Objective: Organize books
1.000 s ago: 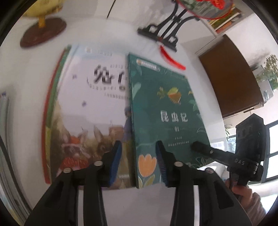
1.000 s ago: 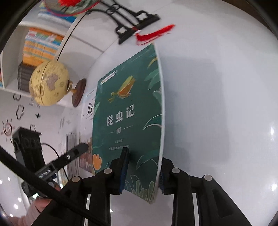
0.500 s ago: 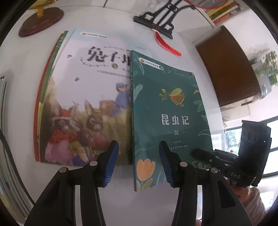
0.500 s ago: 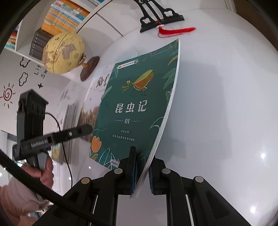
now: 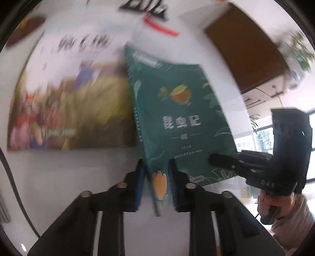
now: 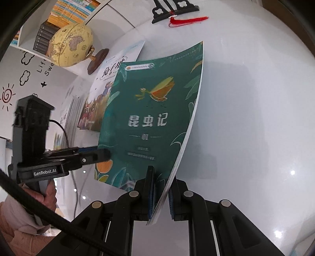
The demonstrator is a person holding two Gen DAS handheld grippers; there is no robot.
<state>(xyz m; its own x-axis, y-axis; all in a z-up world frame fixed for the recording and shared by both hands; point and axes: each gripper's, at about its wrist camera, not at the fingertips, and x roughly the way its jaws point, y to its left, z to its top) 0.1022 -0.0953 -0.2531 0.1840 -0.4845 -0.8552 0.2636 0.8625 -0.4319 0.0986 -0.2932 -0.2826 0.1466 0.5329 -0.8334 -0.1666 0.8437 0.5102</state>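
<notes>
A green book (image 6: 153,122) with a mantis on its cover is tilted up off the white table (image 6: 246,118). My right gripper (image 6: 160,193) is shut on its near right corner. My left gripper (image 5: 156,167) has the book's (image 5: 177,118) near left corner, by the spine, between its jaws; they are closing and the pads press on it. Each gripper also shows in the other's view: the left gripper (image 6: 102,154) on the book's left edge, the right gripper (image 5: 218,160) on its right edge. A rabbit picture book (image 5: 69,98) lies flat to the left.
A yellow globe (image 6: 70,43) on a wooden foot stands at the back left. A black stand (image 6: 173,9) with a red tassel (image 6: 189,19) sits behind the books. A shelf of books (image 6: 69,11) lines the wall. More books (image 6: 72,110) lie at the far left.
My left gripper has slid right from beside the rabbit book onto the green book's near left corner and closed on it. The right gripper keeps its hold, rolled slightly.
</notes>
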